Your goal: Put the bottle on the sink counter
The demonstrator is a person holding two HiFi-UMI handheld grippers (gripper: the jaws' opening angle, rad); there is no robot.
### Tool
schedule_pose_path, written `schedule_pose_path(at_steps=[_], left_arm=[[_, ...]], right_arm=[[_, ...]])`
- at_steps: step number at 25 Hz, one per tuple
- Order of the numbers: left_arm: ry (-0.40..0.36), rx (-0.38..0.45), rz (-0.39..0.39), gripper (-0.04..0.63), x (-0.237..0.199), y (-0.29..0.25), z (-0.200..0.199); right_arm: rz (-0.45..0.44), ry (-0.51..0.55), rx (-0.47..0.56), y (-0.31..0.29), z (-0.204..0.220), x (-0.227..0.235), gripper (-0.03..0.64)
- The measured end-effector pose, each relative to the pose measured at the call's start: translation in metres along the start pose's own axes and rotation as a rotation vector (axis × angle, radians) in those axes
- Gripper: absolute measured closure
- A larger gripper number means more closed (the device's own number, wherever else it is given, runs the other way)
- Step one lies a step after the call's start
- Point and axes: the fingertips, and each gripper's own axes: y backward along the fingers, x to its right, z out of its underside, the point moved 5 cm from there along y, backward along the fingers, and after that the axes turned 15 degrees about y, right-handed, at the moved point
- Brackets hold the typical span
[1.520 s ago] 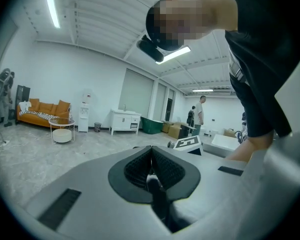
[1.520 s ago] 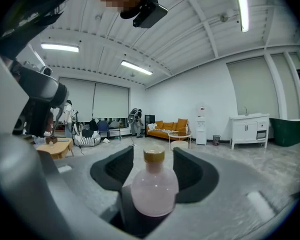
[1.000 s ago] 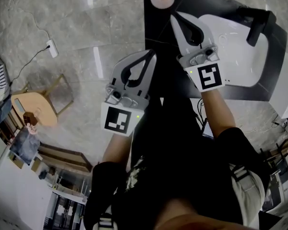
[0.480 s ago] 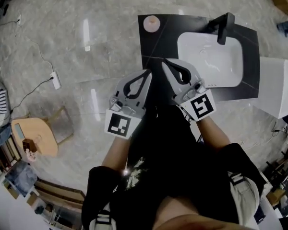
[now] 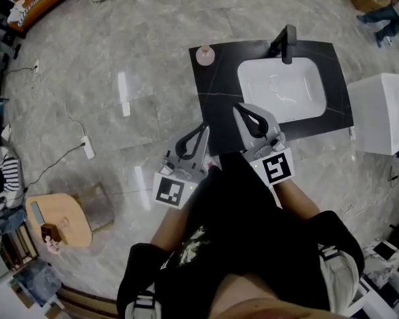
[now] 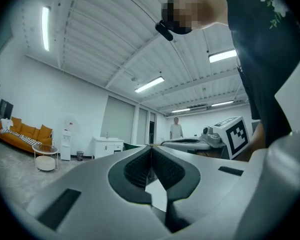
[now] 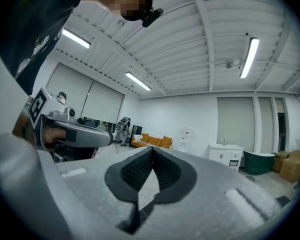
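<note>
Bottle [image 5: 205, 54], pale and round-bodied, stands upright on the black sink counter [image 5: 216, 88], at its far left corner, left of the white basin [image 5: 282, 88] and the dark faucet [image 5: 286, 42]. Nothing touches it. The left gripper [image 5: 203, 128] and the right gripper [image 5: 240, 109] are held side by side in front of the person's body; in the head view their tips lie over the counter's near edge, well apart from the bottle. On each gripper the two jaws are pressed together with nothing between them.
</note>
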Motion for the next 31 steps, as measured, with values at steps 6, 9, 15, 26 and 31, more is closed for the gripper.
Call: schedule_pose_path(at_steps=[6, 9, 15, 26, 31], left_arm=[[-0.019, 0.006, 0.032, 0.581, 0.016, 0.007, -0.002], [-0.039, 0.018, 0.051, 0.581, 0.023, 0.007, -0.004], [-0.086, 0.033, 0.07, 0.581, 0.037, -0.002, -0.007], [-0.093, 0.019, 0.04, 0.581, 0.046, -0.033, -0.005], [-0.109, 0.013, 0.024, 0.581, 0.053, -0.061, -0.005]], right_arm=[[0.044, -0.083, -0.003, 0.037, -0.013, -0.002, 0.623], [0.066, -0.063, -0.02, 0.048, -0.016, 0.0, 0.623], [0.093, -0.059, 0.009, 0.057, -0.015, 0.006, 0.623], [0.061, -0.086, 0.01, 0.06, 0.0, 0.032, 0.623], [0.053, -0.098, 0.03, 0.06, 0.011, 0.061, 0.623]])
